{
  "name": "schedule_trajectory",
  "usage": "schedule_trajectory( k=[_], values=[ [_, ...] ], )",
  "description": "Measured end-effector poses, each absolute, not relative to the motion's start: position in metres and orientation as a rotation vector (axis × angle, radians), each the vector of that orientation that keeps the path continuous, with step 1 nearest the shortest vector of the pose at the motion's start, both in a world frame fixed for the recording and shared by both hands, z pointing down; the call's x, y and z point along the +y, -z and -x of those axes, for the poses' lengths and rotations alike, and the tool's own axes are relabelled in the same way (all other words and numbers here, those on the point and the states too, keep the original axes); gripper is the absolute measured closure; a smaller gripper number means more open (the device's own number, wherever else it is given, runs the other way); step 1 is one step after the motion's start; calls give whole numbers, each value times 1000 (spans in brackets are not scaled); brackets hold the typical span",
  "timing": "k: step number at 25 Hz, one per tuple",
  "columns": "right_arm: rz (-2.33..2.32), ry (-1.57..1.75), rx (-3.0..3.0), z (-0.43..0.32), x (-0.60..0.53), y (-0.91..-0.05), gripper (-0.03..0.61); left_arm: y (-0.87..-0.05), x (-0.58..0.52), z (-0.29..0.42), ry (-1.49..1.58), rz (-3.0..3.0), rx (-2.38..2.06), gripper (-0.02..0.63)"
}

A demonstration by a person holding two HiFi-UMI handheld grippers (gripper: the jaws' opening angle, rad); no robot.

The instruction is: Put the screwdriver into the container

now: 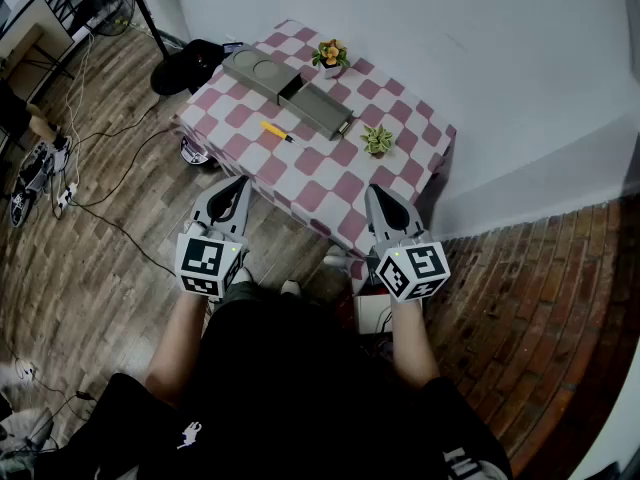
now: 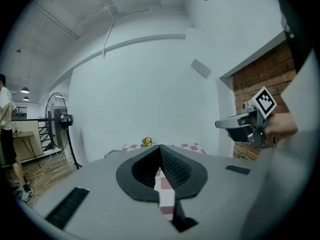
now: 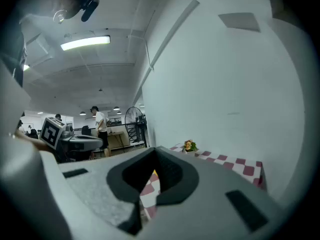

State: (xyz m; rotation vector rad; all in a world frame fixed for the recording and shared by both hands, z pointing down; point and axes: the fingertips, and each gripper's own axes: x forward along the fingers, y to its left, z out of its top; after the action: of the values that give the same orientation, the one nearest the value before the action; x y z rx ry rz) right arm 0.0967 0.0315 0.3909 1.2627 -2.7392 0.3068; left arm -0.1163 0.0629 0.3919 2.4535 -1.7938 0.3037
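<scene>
A yellow screwdriver point(image 1: 276, 130) lies on the pink-and-white checked table point(image 1: 330, 183), left of centre. Behind it sits the grey container point(image 1: 322, 109), a long flat box with its tray part drawn out to the right. Both grippers hover short of the table's near edge, pointing at it. My left gripper point(image 1: 240, 182) point(image 2: 160, 147) is shut and holds nothing. My right gripper point(image 1: 378, 191) point(image 3: 154, 150) is also shut and holds nothing. In the right gripper view a sliver of the yellow screwdriver point(image 3: 154, 173) shows through the gap behind the jaws.
Two small potted plants stand on the table, one at the back point(image 1: 331, 54), one at the right point(image 1: 378, 140). A white wall runs behind the table. Cables point(image 1: 110, 133) trail over the wooden floor at the left. A fan point(image 2: 58, 126) stands further off.
</scene>
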Motion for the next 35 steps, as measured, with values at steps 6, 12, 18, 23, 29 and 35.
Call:
schedule_trajectory(
  k=[6,12,18,23,29,35],
  values=[
    [-1222,-332,-2761,-101,24,-392,577,-404,55,99,-360,-2486,-1752,609],
    [-1143,-359,-2763,-101,21,-405,575,-427,47,85,-415,-2462,-1686,610],
    [-1121,-419,-2725,-102,15,-426,576,-443,35,73,-560,-2484,-1653,611],
    [-1090,-430,-2685,-90,5,-444,576,-464,16,69,-685,-2516,-1575,609],
    [-1025,-426,-2622,-65,-17,-474,577,-495,-16,68,-801,-2556,-1453,609],
    [-966,-477,-2561,-31,-53,-508,577,-544,-64,78,-1009,-2593,-1303,582]
  ],
)
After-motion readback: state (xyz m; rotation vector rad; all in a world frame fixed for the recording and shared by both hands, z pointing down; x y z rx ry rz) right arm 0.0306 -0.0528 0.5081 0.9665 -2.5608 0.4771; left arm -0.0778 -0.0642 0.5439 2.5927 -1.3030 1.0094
